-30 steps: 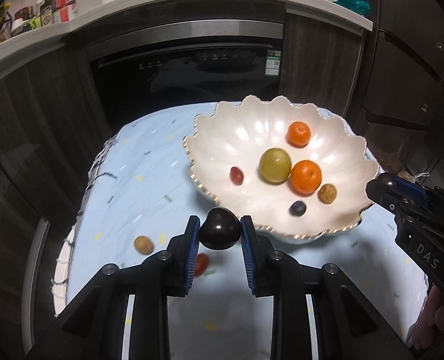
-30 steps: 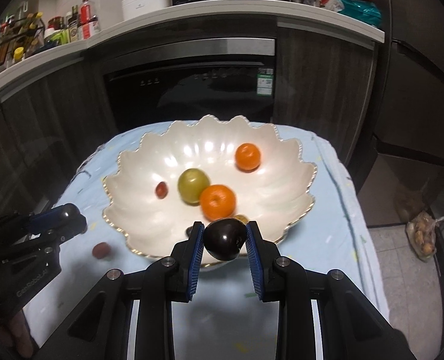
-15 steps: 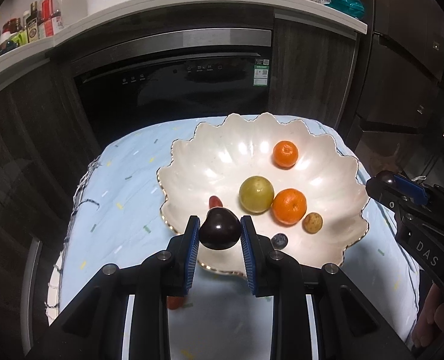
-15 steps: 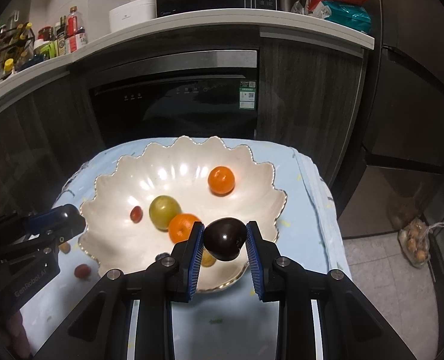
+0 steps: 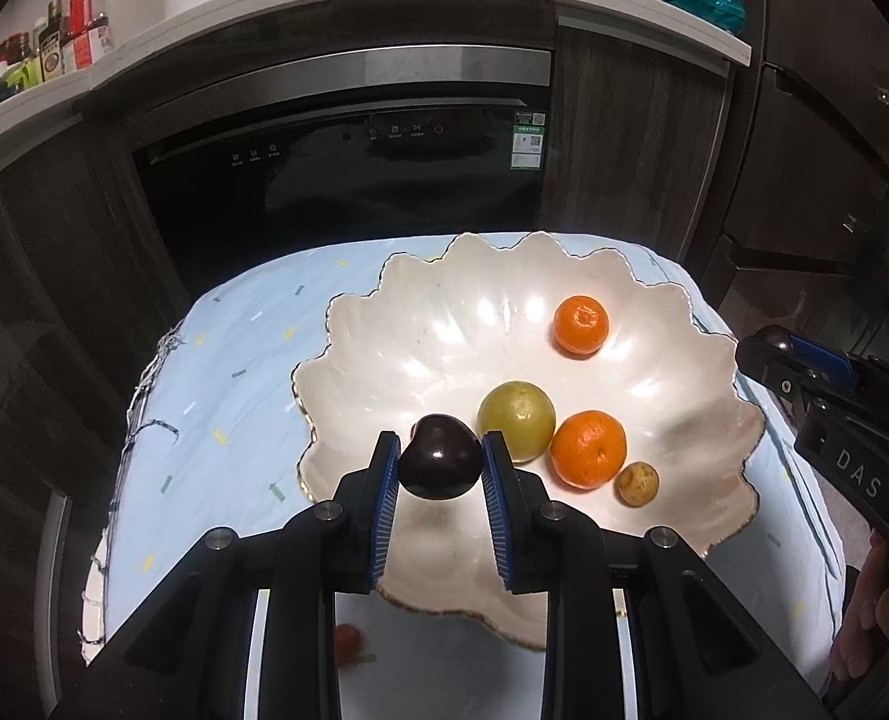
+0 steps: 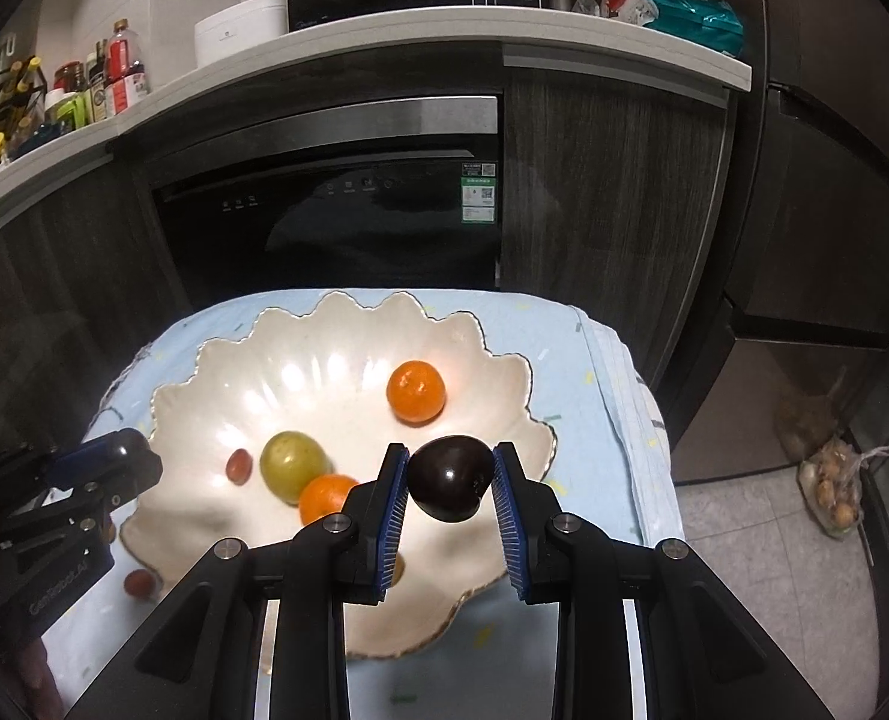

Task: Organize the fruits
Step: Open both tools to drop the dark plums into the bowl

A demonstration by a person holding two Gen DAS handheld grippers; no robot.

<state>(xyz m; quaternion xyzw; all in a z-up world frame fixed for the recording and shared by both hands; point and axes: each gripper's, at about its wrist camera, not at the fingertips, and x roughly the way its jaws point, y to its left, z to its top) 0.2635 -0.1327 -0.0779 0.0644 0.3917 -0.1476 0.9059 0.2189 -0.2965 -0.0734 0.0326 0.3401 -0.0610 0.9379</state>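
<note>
Both plums now over the bowl (image 5: pixel 714 360); left gripper (image 5: pixel 441 468) pinches left plum (image 5: pixel 441 465), right gripper (image 6: pixel 451 483) pinches right plum (image 6: pixel 451 477); lower each to the bowl's bare floor, then spread jaws.

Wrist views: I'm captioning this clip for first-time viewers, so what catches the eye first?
A big scalloped cream bowl with a gold rim fills the light blue tablecloth, holding two bright orange mandarins and a round yellow-green fruit. Up close, the left gripper pinches a glossy dark purple plum over the bowl's near left side, and the right gripper pinches a second dark plum above its right edge.
</note>
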